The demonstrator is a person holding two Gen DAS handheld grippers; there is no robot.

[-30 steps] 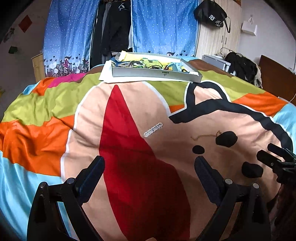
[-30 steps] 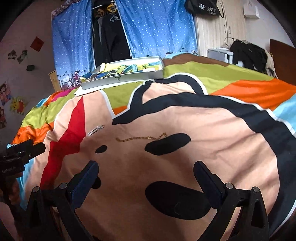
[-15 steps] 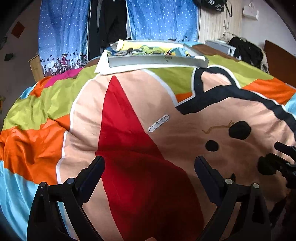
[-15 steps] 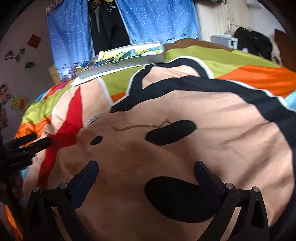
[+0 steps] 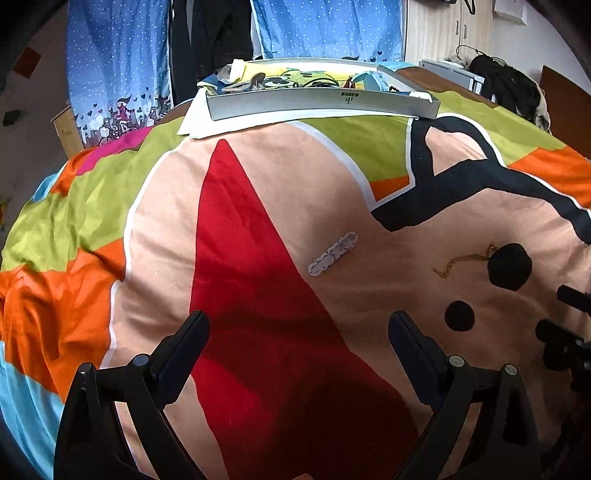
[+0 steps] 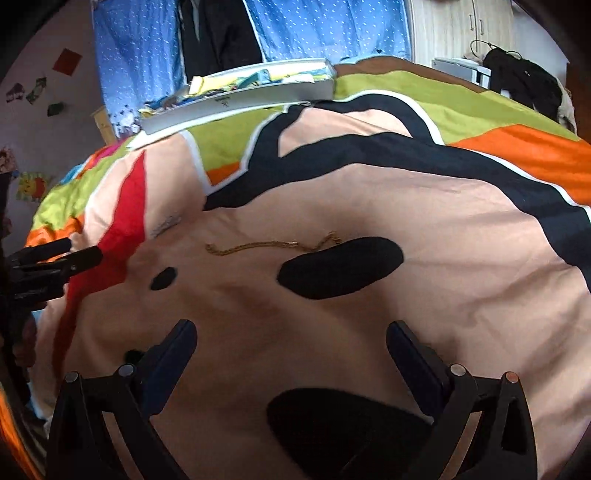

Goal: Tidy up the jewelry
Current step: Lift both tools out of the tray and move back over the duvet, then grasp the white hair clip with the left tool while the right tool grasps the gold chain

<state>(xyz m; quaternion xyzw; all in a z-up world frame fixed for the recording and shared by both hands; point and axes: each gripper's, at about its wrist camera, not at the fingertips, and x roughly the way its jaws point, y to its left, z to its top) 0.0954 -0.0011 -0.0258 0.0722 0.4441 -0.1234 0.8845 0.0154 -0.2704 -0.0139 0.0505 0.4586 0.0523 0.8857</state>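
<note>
A silver link bracelet lies on the pink part of the bedspread, ahead of my left gripper, which is open and empty. A thin gold chain lies stretched out beside a black patch, ahead of my right gripper, also open and empty. The gold chain shows at the right of the left wrist view, and the bracelet is blurred at the left of the right wrist view. A grey tray with colourful contents sits at the bed's far end. Each gripper appears in the other's view, the left gripper and the right gripper.
The bedspread is a colourful cartoon print with soft folds. White paper sticks out under the tray. Blue curtains and dark hanging clothes stand behind the bed. A wardrobe and a dark bag are at the far right.
Both grippers have moved forward and lower over the bed, so the bracelet and gold chain sit nearer and larger. Both stay open and empty.
</note>
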